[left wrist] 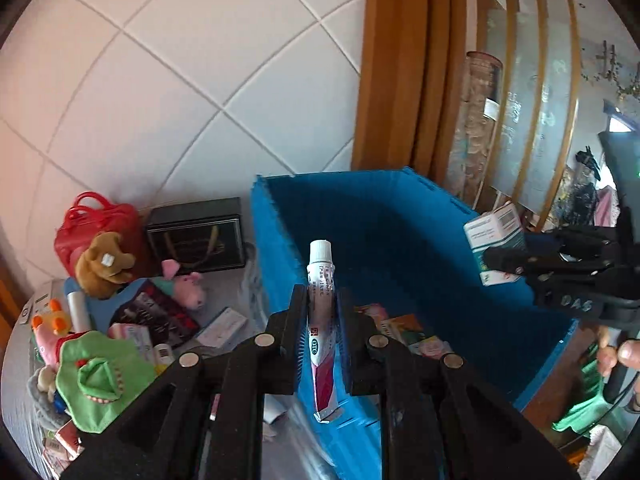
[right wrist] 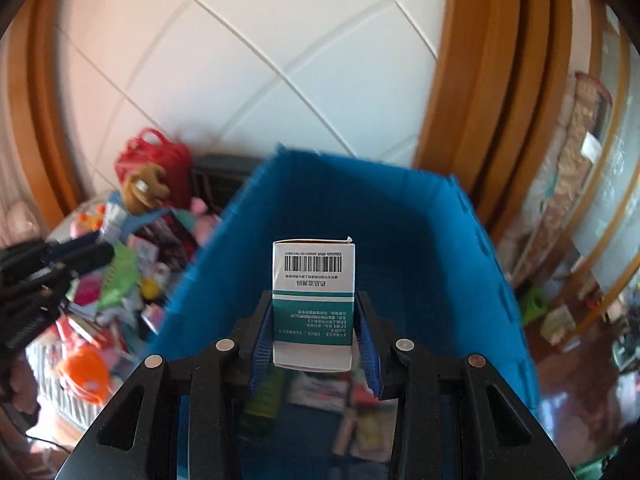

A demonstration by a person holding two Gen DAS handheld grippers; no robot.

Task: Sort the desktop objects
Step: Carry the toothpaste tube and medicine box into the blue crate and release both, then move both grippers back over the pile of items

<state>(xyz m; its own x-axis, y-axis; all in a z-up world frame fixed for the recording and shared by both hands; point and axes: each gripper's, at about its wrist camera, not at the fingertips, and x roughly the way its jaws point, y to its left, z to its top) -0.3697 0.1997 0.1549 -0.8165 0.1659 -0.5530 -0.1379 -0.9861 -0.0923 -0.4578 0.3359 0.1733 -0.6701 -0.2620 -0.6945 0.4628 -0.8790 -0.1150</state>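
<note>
- While your left tool [left wrist: 322, 332] clamps the ointment tube [left wrist: 320, 320] around its middle, cap up and crimped tail hanging below the pads, the tube stands above the near-left wall of the blue bin [left wrist: 400, 216], likely so it can fall inside once you let go.
- Your right tool [right wrist: 314, 332] is closed on the medicine box [right wrist: 313, 304], pinching its two narrow sides with the barcode end pointing away from you; that leaves the broad printed face readable and the box square between the pads.
- From the left wrist view, the same medicine box [left wrist: 494, 244] hangs over the bin's right rim, so both items sit above or at the edge of the bin and neither has been released yet.
- Flat packets and small cartons already lie on the bin floor, which suggests you are using this bin for medicines and similar packs.
- Left of the bin, the worktop [left wrist: 236, 288] carries the unsorted pile: a red bag [left wrist: 96, 224], a brown plush bear [left wrist: 102, 260], a pink plush pig [left wrist: 186, 286], a green cloth toy [left wrist: 100, 376] and a dark gift box [left wrist: 196, 236] against the tiled wall.
- Judging by this, you are mid-drop with two items; the soft toys seem to be meant for another place, though where cannot be told.
</note>
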